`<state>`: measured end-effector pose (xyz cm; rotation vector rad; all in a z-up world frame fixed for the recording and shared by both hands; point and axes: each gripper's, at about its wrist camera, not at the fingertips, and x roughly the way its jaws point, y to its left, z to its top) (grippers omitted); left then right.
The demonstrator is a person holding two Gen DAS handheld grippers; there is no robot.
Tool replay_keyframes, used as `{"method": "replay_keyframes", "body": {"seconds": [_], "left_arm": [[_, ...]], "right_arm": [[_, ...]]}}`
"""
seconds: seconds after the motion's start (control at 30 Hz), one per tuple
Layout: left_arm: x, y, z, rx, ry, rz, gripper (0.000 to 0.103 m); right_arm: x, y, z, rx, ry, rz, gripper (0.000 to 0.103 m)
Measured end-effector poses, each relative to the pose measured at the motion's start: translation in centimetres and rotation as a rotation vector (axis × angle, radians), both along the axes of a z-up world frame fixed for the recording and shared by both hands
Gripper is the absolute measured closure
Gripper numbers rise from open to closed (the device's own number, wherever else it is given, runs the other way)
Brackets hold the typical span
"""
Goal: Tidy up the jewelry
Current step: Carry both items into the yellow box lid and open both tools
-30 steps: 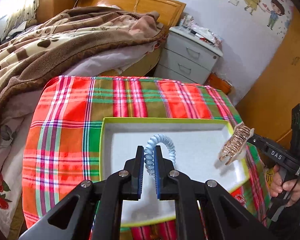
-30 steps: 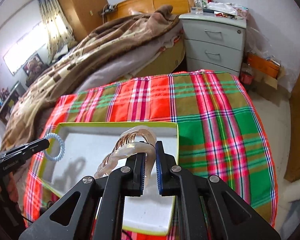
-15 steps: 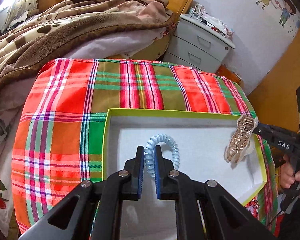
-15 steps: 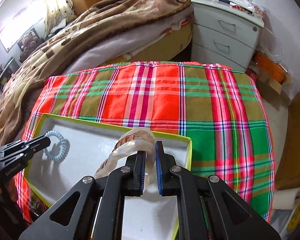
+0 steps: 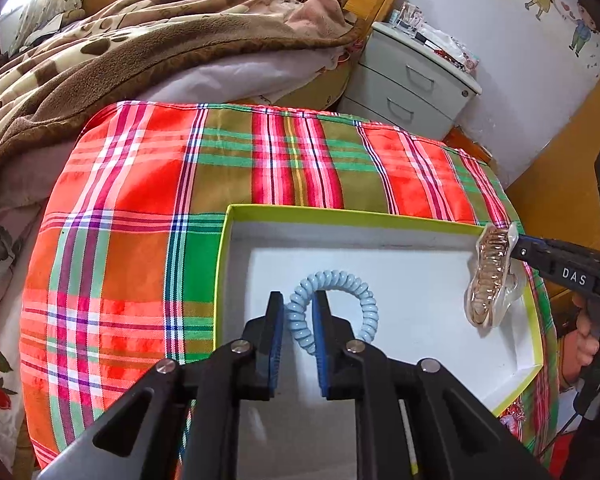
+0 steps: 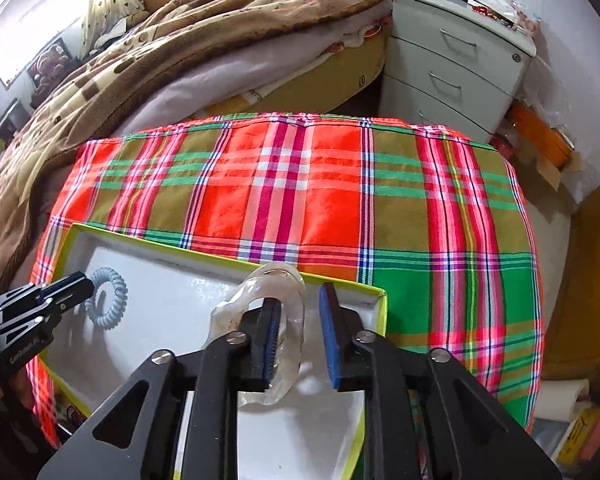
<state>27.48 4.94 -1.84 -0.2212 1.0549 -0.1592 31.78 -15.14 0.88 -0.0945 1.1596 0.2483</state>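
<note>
A white tray with a lime-green rim [image 5: 340, 216] [image 6: 220, 258] lies on the plaid cloth. My left gripper [image 5: 298, 312] has its jaws parted a little, with a light blue spiral hair tie [image 5: 364, 296] between them, low over the tray floor; the tie also shows in the right wrist view [image 6: 110, 300]. My right gripper [image 6: 300, 328] is open over the tray's right end. A clear hair claw with rose-gold teeth [image 5: 490, 280] [image 6: 280, 312] rests against its left finger and hangs into the tray.
The red, green and olive plaid cloth [image 5: 160, 200] covers the table. A bed with a brown blanket [image 5: 120, 40] lies behind. A grey nightstand with drawers [image 5: 412, 80] stands at the back right. An orange wooden door [image 5: 572, 152] is on the right.
Both grippers have come down toward the tray. My right gripper has opened and the claw is loose beside its left finger. My left gripper's jaws have widened around the hair tie.
</note>
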Motion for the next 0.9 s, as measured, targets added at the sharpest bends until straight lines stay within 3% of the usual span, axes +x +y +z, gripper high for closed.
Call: {"method": "replay_keyframes", "body": {"seconds": [0.07, 0.13, 0.2, 0.53, 0.67, 0.9], "left_arm": [[0.0, 0.0, 0.0, 0.002, 0.002, -0.003, 0.085], [-0.1, 0.0, 0.1, 0.005, 0.002, -0.005, 0.082], [-0.2, -0.2, 0.2, 0.013, 0.0, -0.006, 0.077], [-0.9, -0.1, 0.7, 0.022, -0.007, 0.001, 0.076], [-1.4, 0.1, 1.4, 0.01, -0.026, 0.002, 0.076], [-2.2, 0.8, 1.6, 0.016, -0.034, 0.029, 0.072]], "right_arm": [[0.1, 0.1, 0.0, -0.013, 0.004, 0.005, 0.079], [0.3, 0.2, -0.1, -0.011, 0.023, 0.015, 0.064], [0.5, 0.0, 0.1, 0.001, 0.036, 0.017, 0.058], [-0.1, -0.4, 1.0, -0.02, 0.034, 0.008, 0.057], [-0.7, -1.6, 2.2, 0.049, 0.013, -0.043, 0.057], [-3.4, 0.7, 2.5, 0.105, -0.067, 0.024, 0.057]]}}
